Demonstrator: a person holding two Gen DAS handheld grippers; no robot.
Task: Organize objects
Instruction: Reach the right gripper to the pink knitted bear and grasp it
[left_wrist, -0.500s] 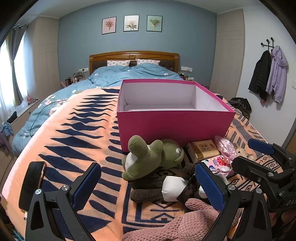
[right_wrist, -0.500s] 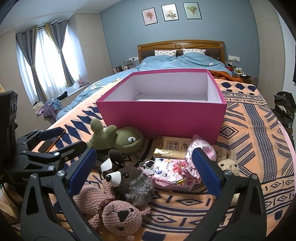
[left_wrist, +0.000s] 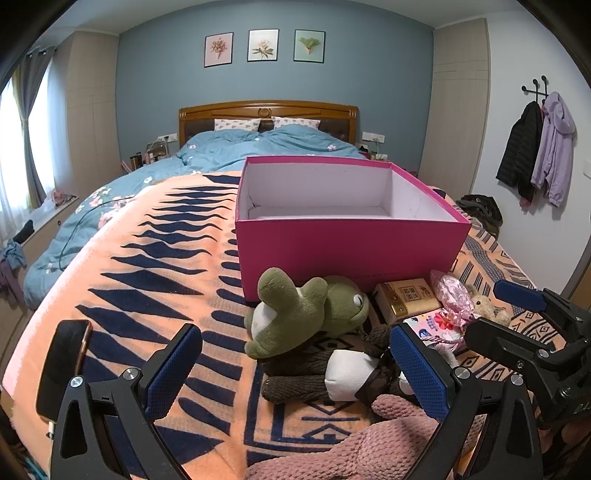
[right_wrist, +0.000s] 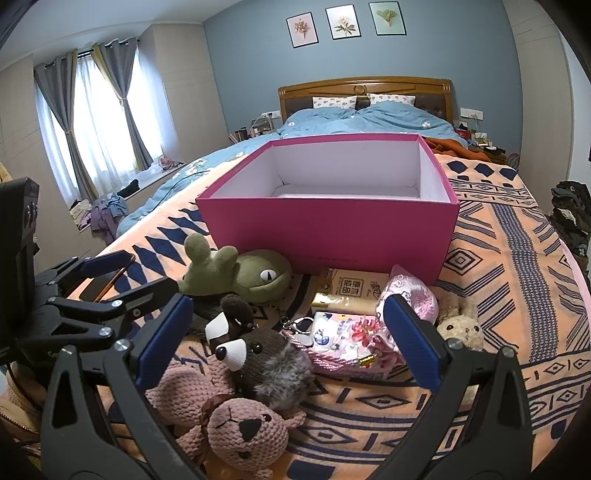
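An empty pink box (left_wrist: 347, 247) (right_wrist: 332, 225) stands on the patterned blanket. In front of it lie a green frog plush (left_wrist: 306, 310) (right_wrist: 240, 275), a dark brown plush dog (left_wrist: 332, 373) (right_wrist: 266, 354), a pink knitted bear (right_wrist: 236, 432) (left_wrist: 369, 443), a gold packet (left_wrist: 406, 299) (right_wrist: 351, 293), a pink tissue pack (right_wrist: 340, 332), a pink pouch (left_wrist: 452, 295) (right_wrist: 410, 295) and a small beige bear (right_wrist: 461, 326) (left_wrist: 487, 306). My left gripper (left_wrist: 295, 373) is open, low over the plush toys. My right gripper (right_wrist: 288, 339) is open above the brown dog and tissue pack. Neither holds anything.
A black phone (left_wrist: 64, 365) lies at the blanket's left edge. The orange blanket (left_wrist: 147, 280) covers the near bed, a blue duvet (left_wrist: 258, 144) the far part. Jackets (left_wrist: 535, 147) hang on the right wall. Each gripper shows in the other's view.
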